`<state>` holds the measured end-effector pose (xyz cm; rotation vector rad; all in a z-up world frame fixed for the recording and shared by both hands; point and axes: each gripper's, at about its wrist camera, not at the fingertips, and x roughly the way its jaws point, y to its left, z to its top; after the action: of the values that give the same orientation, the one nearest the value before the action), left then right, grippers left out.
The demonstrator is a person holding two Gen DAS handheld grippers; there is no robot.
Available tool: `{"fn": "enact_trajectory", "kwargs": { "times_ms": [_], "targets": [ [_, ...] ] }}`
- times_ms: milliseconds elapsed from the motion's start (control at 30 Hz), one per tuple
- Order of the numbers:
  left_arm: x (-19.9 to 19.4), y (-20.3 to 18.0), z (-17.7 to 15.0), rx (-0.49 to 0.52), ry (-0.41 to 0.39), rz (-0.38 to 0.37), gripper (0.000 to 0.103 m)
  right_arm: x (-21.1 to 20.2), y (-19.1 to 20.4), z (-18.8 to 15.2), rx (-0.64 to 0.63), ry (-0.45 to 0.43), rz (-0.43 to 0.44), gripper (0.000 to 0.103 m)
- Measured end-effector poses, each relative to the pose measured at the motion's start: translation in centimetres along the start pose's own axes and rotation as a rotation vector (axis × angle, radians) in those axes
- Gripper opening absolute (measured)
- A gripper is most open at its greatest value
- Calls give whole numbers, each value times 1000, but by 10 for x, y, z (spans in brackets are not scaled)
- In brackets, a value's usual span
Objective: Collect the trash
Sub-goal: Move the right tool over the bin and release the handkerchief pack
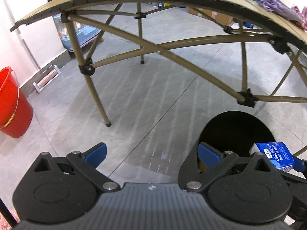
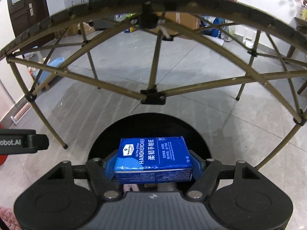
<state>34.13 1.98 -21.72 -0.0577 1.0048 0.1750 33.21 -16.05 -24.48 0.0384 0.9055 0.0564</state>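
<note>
Tissue pack (image 2: 153, 158) clamped in right claw (image 2: 152, 164), seemingly above bin (image 2: 199, 136).

Tissue packs (image 2: 153, 160): one, blue
Bins (image 2: 149, 128): one, black and round
Folding tables (image 1: 107, 2): one
Red buckets (image 1: 13, 103): one
Grippers: two, left (image 1: 151, 153) and right (image 2: 151, 164)
Cardboard boxes (image 2: 182, 20): one in clear sight
</note>
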Motion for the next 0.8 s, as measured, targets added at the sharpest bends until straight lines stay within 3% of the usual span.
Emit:
{"fn": "enact_trajectory", "kwargs": {
  "times_ms": [500, 800],
  "targets": [
    [39, 30, -7, -25, 95, 86, 103, 49, 23, -3, 49, 119, 19, 73],
    [44, 33, -8, -29, 120, 94, 103, 65, 27, -8, 45, 174, -2, 73]
  ]
}}
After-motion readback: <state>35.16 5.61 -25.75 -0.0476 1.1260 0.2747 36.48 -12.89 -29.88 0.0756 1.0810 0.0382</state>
